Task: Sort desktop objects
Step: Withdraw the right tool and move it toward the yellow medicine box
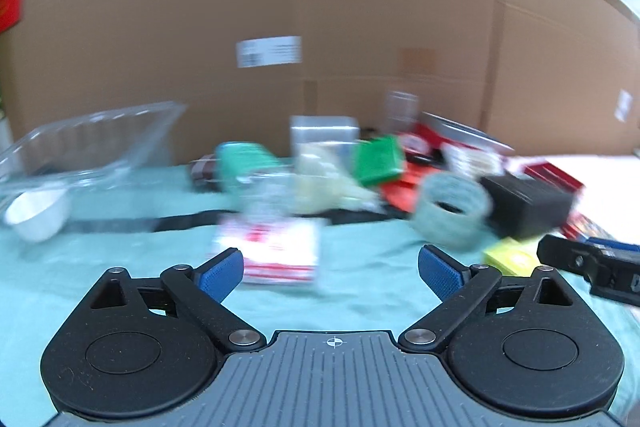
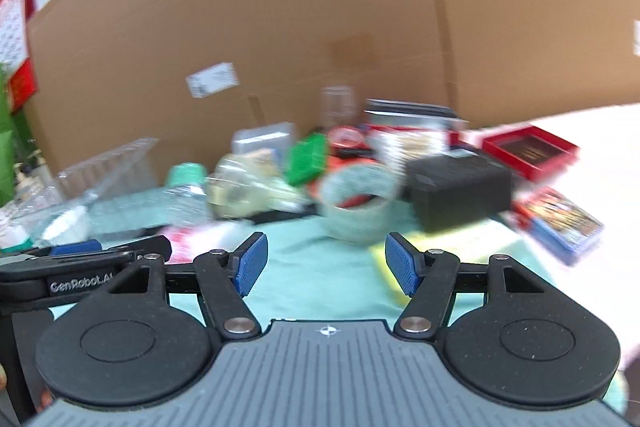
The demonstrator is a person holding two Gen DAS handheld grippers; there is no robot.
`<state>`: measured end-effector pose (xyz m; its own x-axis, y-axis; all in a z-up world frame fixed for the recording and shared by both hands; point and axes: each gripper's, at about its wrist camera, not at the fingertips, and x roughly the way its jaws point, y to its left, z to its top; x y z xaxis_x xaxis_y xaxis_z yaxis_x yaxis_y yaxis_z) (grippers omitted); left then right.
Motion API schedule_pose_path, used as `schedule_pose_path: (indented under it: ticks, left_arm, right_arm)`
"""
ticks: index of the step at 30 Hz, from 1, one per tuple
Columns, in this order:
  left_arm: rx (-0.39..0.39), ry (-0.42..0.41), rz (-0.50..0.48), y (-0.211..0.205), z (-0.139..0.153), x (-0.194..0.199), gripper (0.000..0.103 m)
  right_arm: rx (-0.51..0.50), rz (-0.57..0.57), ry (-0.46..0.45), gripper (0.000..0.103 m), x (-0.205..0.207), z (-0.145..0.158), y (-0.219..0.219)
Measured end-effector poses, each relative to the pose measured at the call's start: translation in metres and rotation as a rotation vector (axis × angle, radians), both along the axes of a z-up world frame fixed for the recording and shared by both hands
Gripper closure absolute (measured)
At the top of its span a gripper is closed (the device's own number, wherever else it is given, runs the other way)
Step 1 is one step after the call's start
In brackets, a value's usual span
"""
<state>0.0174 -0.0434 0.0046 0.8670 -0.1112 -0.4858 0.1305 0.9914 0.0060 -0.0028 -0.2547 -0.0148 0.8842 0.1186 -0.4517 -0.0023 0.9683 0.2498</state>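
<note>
Left wrist view is showing the left gripper (image 1: 331,269) hanging over the table (image 1: 120,279) with its jaws spread wide and nothing between the blue pads (image 1: 222,273). The picture is blurring, so small details are not readable. Just ahead of the jaws a red-and-white packet (image 1: 276,251) is lying flat on the green cloth. Behind it a heap of desktop things is sitting near the cardboard wall (image 1: 280,7): a teal roll (image 1: 452,209), a black box (image 1: 528,205) beside it on the right, a green box (image 1: 380,159) further back, a crumpled clear bag (image 1: 320,179) and a yellow pad (image 1: 510,255) at the right. At the left a clear tray (image 1: 92,143) is standing with a white cup (image 1: 38,213) in front of it. The right gripper's tip is poking in at the right edge.

Right wrist view is showing the right gripper (image 2: 325,265), its jaws parted and gripping nothing, pointing at the same heap. The teal roll is standing just beyond the jaws, the black box next to it on the right, a red box (image 2: 532,149) behind that, and a colourful card pack (image 2: 560,223) lying well to the right. The left gripper is lying at the left edge, level with this one.
</note>
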Motion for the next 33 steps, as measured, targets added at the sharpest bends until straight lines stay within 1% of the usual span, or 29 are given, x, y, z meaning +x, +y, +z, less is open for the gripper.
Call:
schedule_pose_path:
  ticks: [3,5,7,10,14,19,22,23,25,28,31,33]
  left_arm:
    - [0.017,-0.018,-0.039,-0.032,-0.008,-0.002,0.003]
    - [0.01,-0.026,-0.047,-0.049,-0.011,-0.001,0.002]
    - [0.012,-0.017,-0.064,-0.063,-0.015,0.001,0.001]
    - [0.03,0.004,-0.085,-0.083,-0.022,0.006,0.001]
    - [0.054,0.029,-0.093,-0.1,-0.03,0.015,0.001]
    - [0.069,0.044,-0.079,-0.104,-0.036,0.023,0.001]
    - [0.075,0.049,-0.068,-0.1,-0.037,0.026,0.001]
    - [0.078,0.049,-0.065,-0.099,-0.038,0.027,0.001]
    - [0.082,0.05,-0.058,-0.095,-0.039,0.029,0.001]
    - [0.087,0.058,-0.057,-0.091,-0.041,0.033,0.001]
    - [0.085,0.05,-0.061,-0.086,-0.043,0.036,0.001]
    - [0.076,0.035,-0.083,-0.084,-0.043,0.037,0.001]
  right_arm:
    - [0.016,-0.053,0.018,0.033,-0.004,-0.01,-0.03]
    - [-0.001,-0.073,0.016,0.033,-0.004,-0.014,-0.045]
    - [-0.026,-0.082,0.011,0.033,-0.001,-0.016,-0.058]
    - [-0.017,-0.058,0.008,0.033,0.008,-0.019,-0.079]
    - [-0.003,-0.021,0.033,0.033,0.032,-0.026,-0.096]
    - [0.037,0.025,0.08,0.033,0.066,-0.042,-0.098]
    - [0.05,0.024,0.118,0.032,0.079,-0.053,-0.095]
    - [0.05,0.03,0.131,0.03,0.081,-0.056,-0.093]
    - [0.066,0.045,0.126,0.03,0.077,-0.058,-0.087]
    - [0.129,0.159,0.129,0.03,0.068,-0.056,-0.075]
    - [0.131,0.131,0.11,0.03,0.057,-0.051,-0.072]
    - [0.127,0.086,0.097,0.03,0.052,-0.049,-0.077]
